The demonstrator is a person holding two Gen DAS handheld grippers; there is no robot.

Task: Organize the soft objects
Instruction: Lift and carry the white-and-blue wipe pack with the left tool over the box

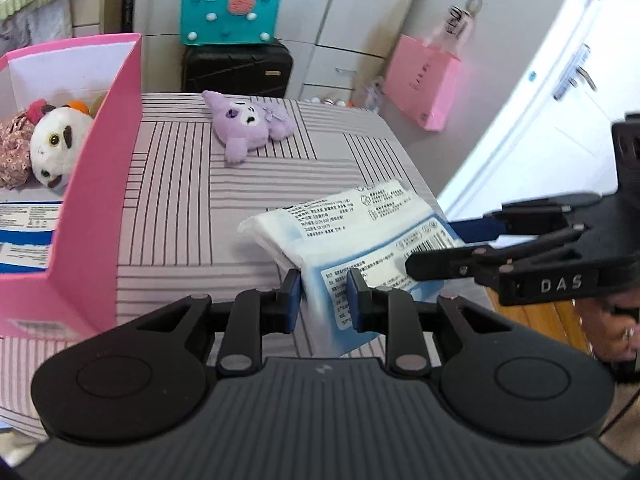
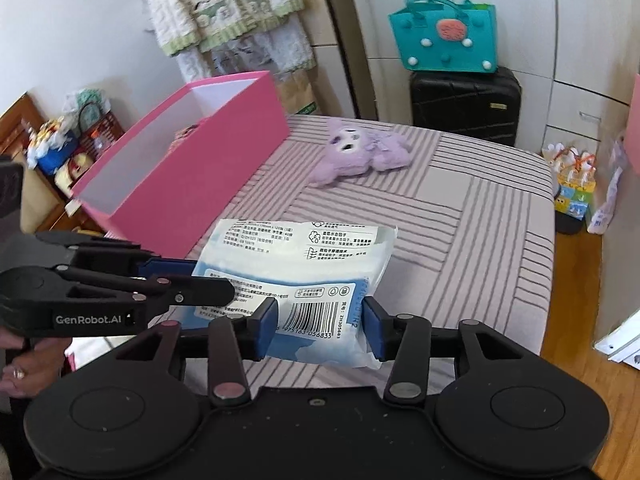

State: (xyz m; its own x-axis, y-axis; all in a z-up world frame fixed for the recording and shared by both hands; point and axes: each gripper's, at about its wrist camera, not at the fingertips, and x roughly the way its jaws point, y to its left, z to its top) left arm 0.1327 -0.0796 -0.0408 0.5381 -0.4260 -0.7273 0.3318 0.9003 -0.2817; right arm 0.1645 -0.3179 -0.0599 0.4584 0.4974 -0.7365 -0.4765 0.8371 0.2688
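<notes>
Thing in hand: a soft plastic tissue pack (image 2: 296,280), white and blue with printed text and a barcode, held up just above the striped bed (image 2: 460,220).
Left gripper (image 1: 323,300): jaws narrow, pinched on the pack's near edge, so the film bunches between the blue pads.
Right gripper (image 2: 326,326): jaws partly apart around the barcode end; the pads stand beside the pack, and no squeeze shows.
Destination, as judged: the pink box (image 2: 192,160), standing open on the bed to the left, near the pack; it already holds a white plush (image 1: 56,144) and other soft things.
Also waiting: 1 purple plush (image 2: 360,152) lies on the bed beyond the pack, well apart from both grippers.
Handling: the pack looks light and squashy, with a slick wrapper that crumples and may slide out of a shallow pinch.
Where to hold: deeper across the padded body, not the thin sealed rim.
Risk: hanging from 1 corner, it could swing or slip.
</notes>
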